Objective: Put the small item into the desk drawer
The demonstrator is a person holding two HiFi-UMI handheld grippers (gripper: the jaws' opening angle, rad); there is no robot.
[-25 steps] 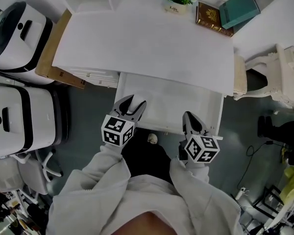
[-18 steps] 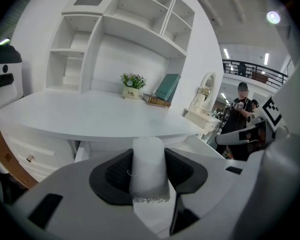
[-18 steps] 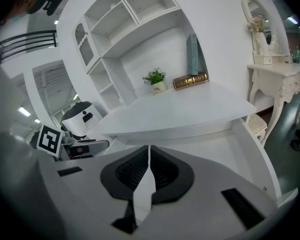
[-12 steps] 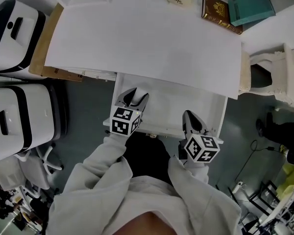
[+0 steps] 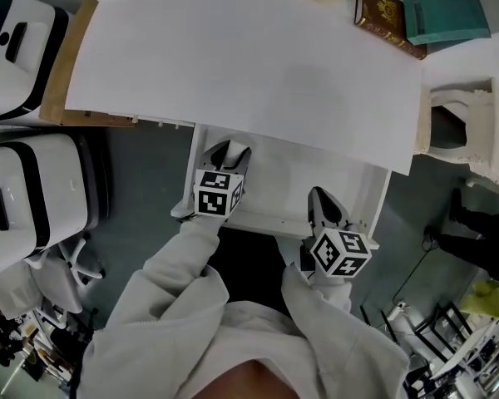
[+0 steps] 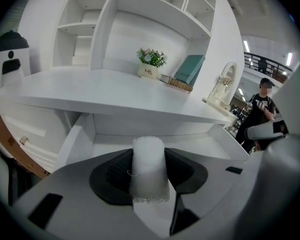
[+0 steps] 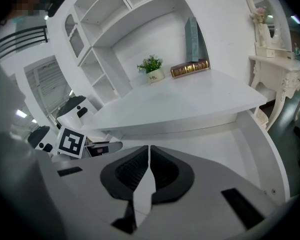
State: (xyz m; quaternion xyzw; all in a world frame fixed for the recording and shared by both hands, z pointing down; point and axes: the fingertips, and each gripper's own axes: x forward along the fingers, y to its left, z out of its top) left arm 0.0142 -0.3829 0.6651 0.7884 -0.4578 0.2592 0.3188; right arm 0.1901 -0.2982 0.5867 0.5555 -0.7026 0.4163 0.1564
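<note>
Since a second ago the left gripper [image 5: 229, 155] has dropped lower and further in over the drawer [image 5: 291, 181], from its front lip toward its left end; the right gripper [image 5: 320, 202] has sunk only slightly.

Item [image 6: 149, 166]: a small white roll with a rough, mesh-like surface. It stands upright between the left jaws, which are clamped on its sides at roughly half width. It sits at lower centre of the left gripper view, above the drawer floor and not yet on it. I judge the grip is kept because the roll has not been brought low enough to let go.

Left gripper: pitched downward with its tips inside the drawer's left part, centre-left of the head view. That tilt aims the roll at bare floor, away from the side wall.

Right gripper: jaws together with nothing between them, over the drawer's front edge at lower right of centre. It seems parked there, clear of the drop and near the front for closing.

Drawer: pulled well out from under the desk [image 5: 249, 65], its interior white and bare as far as I can see.

Step in hand, my reading: lowering for release.
</note>
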